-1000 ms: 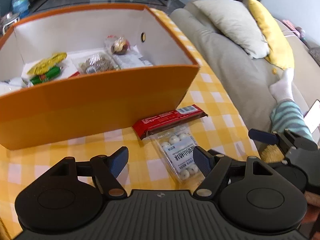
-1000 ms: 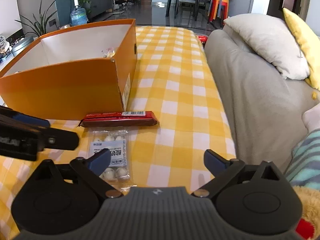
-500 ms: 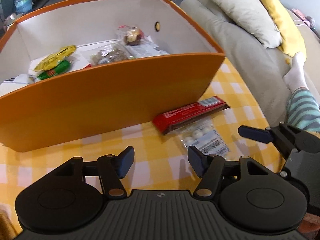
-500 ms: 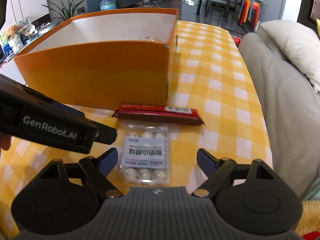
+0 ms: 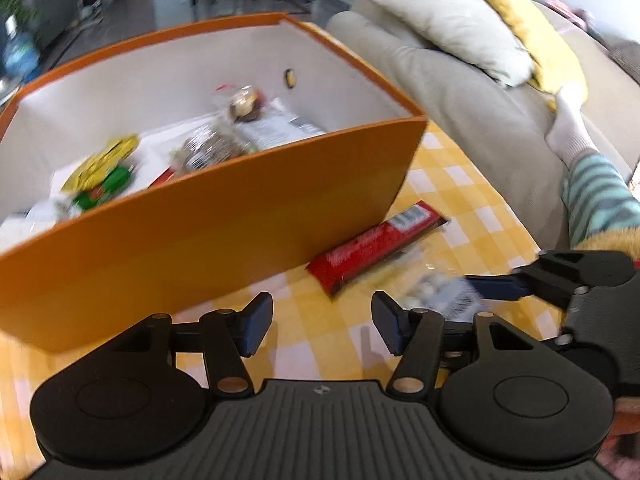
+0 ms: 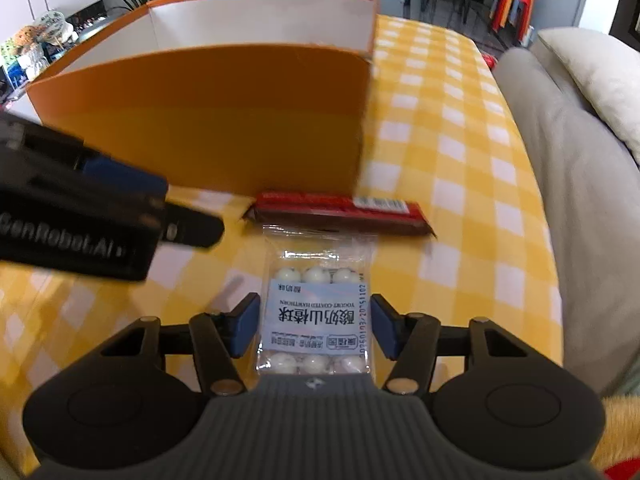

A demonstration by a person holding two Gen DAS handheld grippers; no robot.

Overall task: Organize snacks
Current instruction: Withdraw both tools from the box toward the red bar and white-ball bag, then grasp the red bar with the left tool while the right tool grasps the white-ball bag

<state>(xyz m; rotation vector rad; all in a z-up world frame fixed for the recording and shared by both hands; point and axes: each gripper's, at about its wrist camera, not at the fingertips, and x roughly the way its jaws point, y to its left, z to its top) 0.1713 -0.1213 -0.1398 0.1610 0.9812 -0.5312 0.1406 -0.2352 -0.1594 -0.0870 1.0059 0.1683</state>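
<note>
A clear packet of white yogurt balls (image 6: 316, 312) lies flat on the yellow checked cloth, straddled by my right gripper (image 6: 316, 326). Its jaws are closing and the blue pads stand right at the packet's two side edges; the packet is not crumpled. A red snack bar (image 6: 340, 216) lies just beyond, against the orange box (image 6: 208, 120). My left gripper (image 5: 320, 320) hovers over bare cloth in front of the box (image 5: 200, 232), its jaws closing slowly with nothing between them. To its right are the red bar (image 5: 376, 246) and the blurred packet (image 5: 440, 296).
Inside the box lie several snacks: a yellow-green pack (image 5: 100, 172), a brown bag (image 5: 212, 148), a round sweet (image 5: 246, 104). A grey sofa (image 5: 460, 100) with a yellow pillow (image 5: 532, 28) borders the table on the right. A person's striped leg (image 5: 596, 196) rests there.
My right gripper has slid left over the packet and its jaws have narrowed from wide apart to the packet's edges. The left jaws have narrowed a little and that wrist has rolled.
</note>
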